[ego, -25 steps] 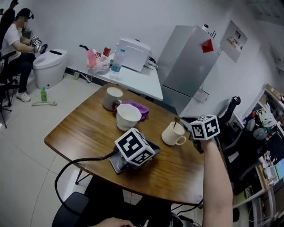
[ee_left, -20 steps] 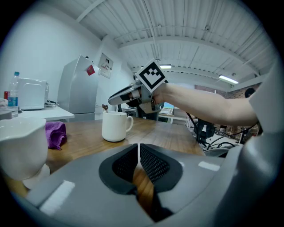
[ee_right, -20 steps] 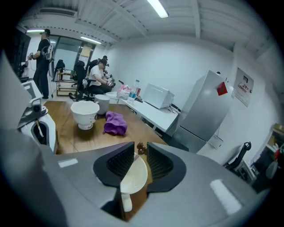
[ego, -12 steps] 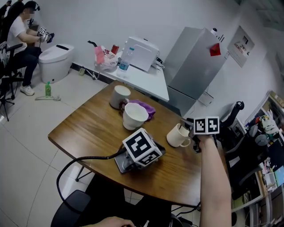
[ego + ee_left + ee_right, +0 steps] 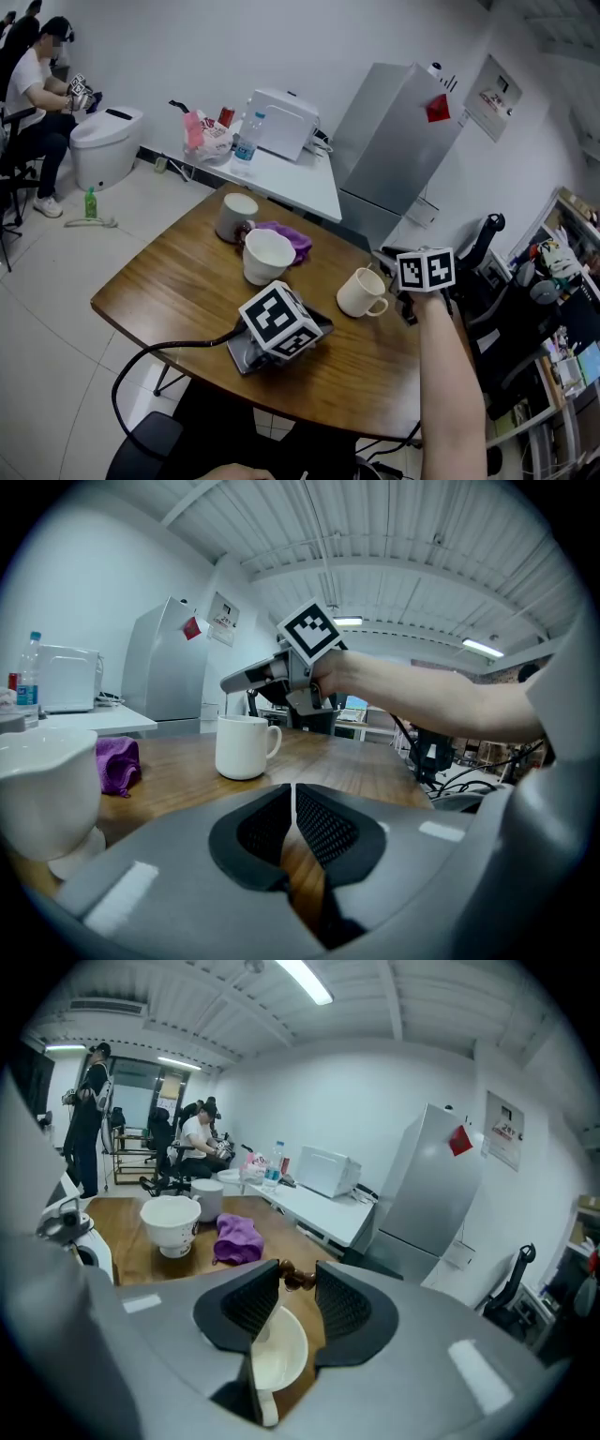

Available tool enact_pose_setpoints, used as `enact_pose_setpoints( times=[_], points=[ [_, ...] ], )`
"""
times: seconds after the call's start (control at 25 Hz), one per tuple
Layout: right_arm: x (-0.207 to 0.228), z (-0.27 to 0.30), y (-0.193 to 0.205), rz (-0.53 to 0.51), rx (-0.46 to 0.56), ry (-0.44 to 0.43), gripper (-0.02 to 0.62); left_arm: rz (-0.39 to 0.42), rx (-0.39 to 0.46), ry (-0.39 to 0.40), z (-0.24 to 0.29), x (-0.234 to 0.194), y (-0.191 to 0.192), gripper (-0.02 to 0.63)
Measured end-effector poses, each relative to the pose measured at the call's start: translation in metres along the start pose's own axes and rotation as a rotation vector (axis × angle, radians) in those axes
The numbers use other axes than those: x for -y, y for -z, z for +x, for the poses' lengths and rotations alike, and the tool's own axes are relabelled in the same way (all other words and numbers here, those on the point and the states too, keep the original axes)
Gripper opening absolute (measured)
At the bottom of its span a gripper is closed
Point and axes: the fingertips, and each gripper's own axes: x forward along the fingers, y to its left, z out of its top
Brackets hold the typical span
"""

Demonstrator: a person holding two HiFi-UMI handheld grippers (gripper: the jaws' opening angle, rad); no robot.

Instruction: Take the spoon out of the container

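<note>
A white mug [image 5: 356, 292] stands on the right part of the wooden table [image 5: 169, 281]. In the right gripper view the mug [image 5: 281, 1349] lies just below the jaws, and the spoon's brown handle end [image 5: 298, 1279] rises from it between the jaw tips. My right gripper [image 5: 298, 1290] is closing around that handle end; a firm press does not show. It hovers over the mug's far side [image 5: 386, 261] and is also seen above the mug in the left gripper view [image 5: 246, 679]. My left gripper [image 5: 322, 328] lies on the table, shut and empty [image 5: 292, 825].
A white bowl [image 5: 267, 255], a purple cloth [image 5: 289, 234] and a grey cup [image 5: 234, 216] stand at the table's far side. A black cable [image 5: 150, 361] runs off the near edge. Beyond are a white side table [image 5: 281, 173], a grey fridge [image 5: 398, 141] and a seated person [image 5: 33, 89].
The right gripper has stayed at the mug with only a small shift. The left gripper lies where it was. The spoon handle seen above the mug a second ago is now hidden behind the gripper.
</note>
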Motion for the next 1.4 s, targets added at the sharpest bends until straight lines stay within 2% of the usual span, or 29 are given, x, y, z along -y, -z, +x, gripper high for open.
enact_pose_setpoints(
  times=[0.48, 0.68, 0.8, 0.92, 1.16, 1.4],
  points=[
    [0.018, -0.086, -0.048, -0.018, 0.189, 0.057, 0.123, 0.005, 0.001, 0.004, -0.002, -0.003, 0.004, 0.023],
    [0.022, -0.127, -0.043, -0.007, 0.243, 0.063, 0.123, 0.003, 0.001, 0.0, -0.005, -0.004, 0.003, 0.023],
    [0.022, -0.143, -0.018, 0.004, 0.237, 0.074, 0.124, 0.003, -0.002, 0.004, -0.005, -0.004, 0.003, 0.023],
    [0.02, -0.146, 0.018, 0.059, 0.22, 0.065, 0.123, 0.006, -0.004, 0.005, -0.007, -0.005, 0.003, 0.023],
    [0.031, -0.138, 0.095, 0.274, 0.154, 0.017, 0.123, 0.003, -0.002, 0.005, -0.007, -0.005, 0.003, 0.023],
    [0.059, -0.134, 0.154, 0.44, 0.13, 0.066, 0.124, 0.003, -0.001, 0.002, -0.006, -0.004, 0.003, 0.023]
  ],
)
